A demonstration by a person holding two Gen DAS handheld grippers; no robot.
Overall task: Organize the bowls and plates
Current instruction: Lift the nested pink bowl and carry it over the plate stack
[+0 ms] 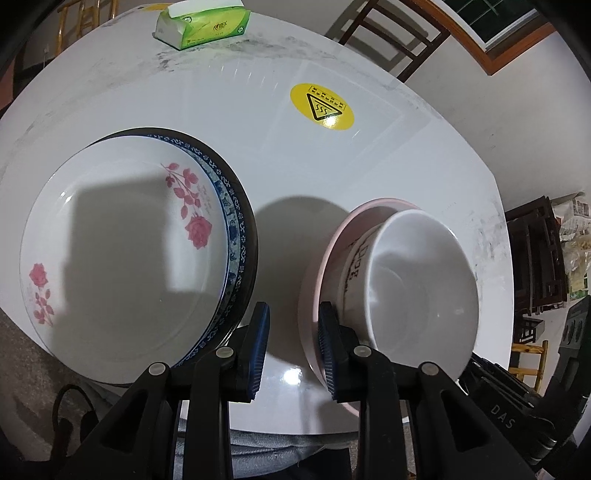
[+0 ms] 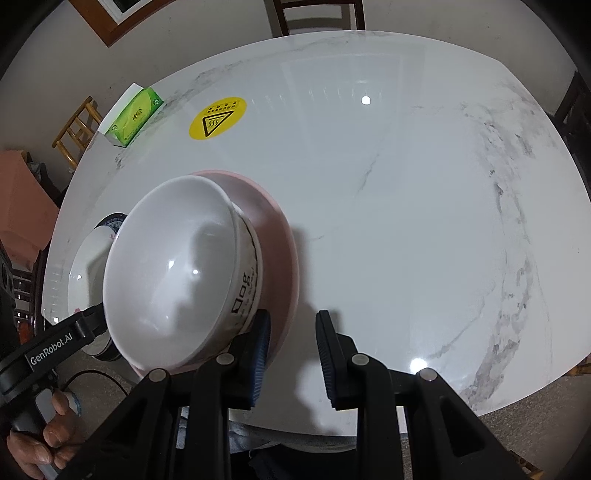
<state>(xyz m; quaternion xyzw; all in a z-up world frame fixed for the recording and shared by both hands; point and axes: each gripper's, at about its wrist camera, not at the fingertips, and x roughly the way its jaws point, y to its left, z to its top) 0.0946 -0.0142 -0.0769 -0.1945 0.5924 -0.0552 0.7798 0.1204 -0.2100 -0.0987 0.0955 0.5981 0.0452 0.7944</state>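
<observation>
A stack of plates sits at the table's near left: a white plate with pink roses (image 1: 122,251) on a blue-patterned plate (image 1: 231,221), over a dark one. To its right a white bowl (image 1: 417,280) with black lettering rests in a pink dish (image 1: 314,273). My left gripper (image 1: 293,336) hovers over the bare table between the stack and the pink dish, open by a narrow gap with nothing in it. My right gripper (image 2: 291,343) is just right of the pink dish (image 2: 280,236) and white bowl (image 2: 173,266), likewise narrowly open and holding nothing.
The white marble table (image 2: 406,221) carries a yellow heat-warning sticker (image 1: 322,106) and a green tissue pack (image 1: 201,24) at its far side. Wooden chairs (image 1: 391,33) stand behind it. A hand (image 2: 44,435) holds the left gripper's handle.
</observation>
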